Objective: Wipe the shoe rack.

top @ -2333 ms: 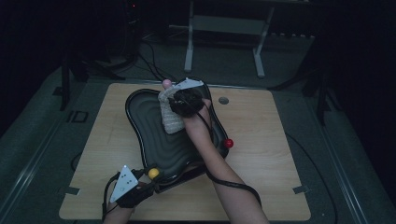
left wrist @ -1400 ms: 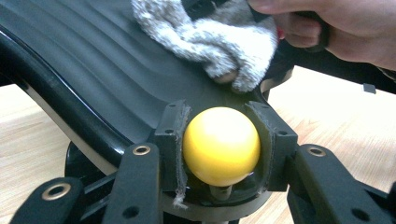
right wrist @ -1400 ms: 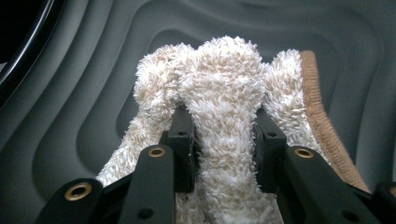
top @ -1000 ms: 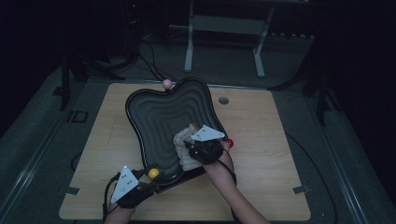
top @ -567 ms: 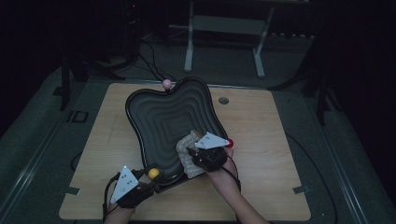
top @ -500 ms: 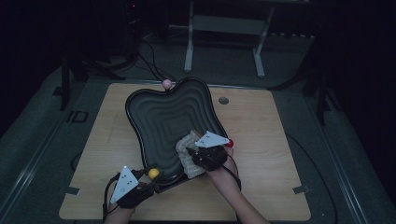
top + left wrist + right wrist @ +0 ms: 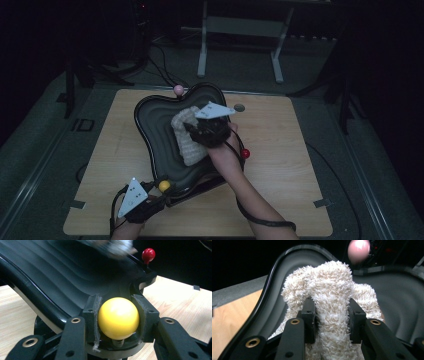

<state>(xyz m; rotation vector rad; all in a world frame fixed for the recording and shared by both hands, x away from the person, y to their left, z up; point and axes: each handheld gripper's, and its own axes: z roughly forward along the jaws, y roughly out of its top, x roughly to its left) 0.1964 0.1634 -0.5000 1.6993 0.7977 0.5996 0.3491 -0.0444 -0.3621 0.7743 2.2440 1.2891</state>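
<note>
High view has the right gripper clamped on the fluffy cloth over the black tray's middle, cloth trailing lengthwise toward the near corner where the left gripper pinches the yellow knob

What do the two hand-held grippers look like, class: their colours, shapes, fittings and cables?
Each hand-held gripper is black. The left hand-held gripper and the right hand-held gripper each carry a pale grey three-cornered plate on top. In the gripper views, both have two chunky black jaws with brass-coloured rivets and rectangular dark pads with fraying edges. A black cable loops around the right forearm, which is bare of any sleeve.
</note>
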